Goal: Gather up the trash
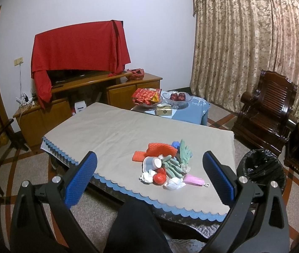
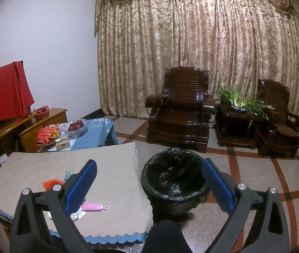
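Holding my left gripper (image 1: pixel 149 175) spread, empty, above table edge (image 1: pixel 170 205); right gripper (image 2: pixel 149 186) spread, empty, over lined bin (image 2: pixel 173 182); trash pile (image 1: pixel 166 164) near corner.

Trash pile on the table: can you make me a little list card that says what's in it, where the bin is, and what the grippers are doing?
place: table with beige cloth
trash pile: near the table's front edge
in the pile: paper cup, pink face mask, crumpled tissues, green rubber gloves, orange netting, small red wad
bin: black-lined trash bin on the floor beside the table, looks empty
left hand-held gripper: open, holding nothing
right hand-held gripper: open, holding nothing
progress: nothing picked up yet
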`<move>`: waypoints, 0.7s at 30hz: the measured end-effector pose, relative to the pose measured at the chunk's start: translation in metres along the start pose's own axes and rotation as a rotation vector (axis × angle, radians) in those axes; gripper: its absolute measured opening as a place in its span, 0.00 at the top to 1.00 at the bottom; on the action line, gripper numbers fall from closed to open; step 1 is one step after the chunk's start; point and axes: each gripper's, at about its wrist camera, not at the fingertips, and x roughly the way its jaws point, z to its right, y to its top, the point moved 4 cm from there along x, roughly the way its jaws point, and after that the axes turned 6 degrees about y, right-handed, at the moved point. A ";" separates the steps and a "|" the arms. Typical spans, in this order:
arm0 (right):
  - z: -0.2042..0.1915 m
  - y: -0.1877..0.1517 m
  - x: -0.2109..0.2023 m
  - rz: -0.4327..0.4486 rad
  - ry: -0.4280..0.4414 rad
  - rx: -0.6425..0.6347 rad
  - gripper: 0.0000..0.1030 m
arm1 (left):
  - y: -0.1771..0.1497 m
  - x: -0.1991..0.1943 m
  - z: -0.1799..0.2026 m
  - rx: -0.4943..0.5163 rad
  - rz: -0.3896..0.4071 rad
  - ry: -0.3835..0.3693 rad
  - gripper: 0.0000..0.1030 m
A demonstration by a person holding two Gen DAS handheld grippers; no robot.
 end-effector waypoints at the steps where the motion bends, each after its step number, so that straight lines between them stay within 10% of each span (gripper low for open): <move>1: 0.000 0.001 0.000 0.000 -0.001 0.001 0.06 | 0.000 0.000 0.000 0.000 0.000 0.000 0.05; 21: -0.001 -0.006 0.003 -0.007 0.000 0.000 0.06 | -0.007 0.003 0.000 0.009 -0.011 0.000 0.05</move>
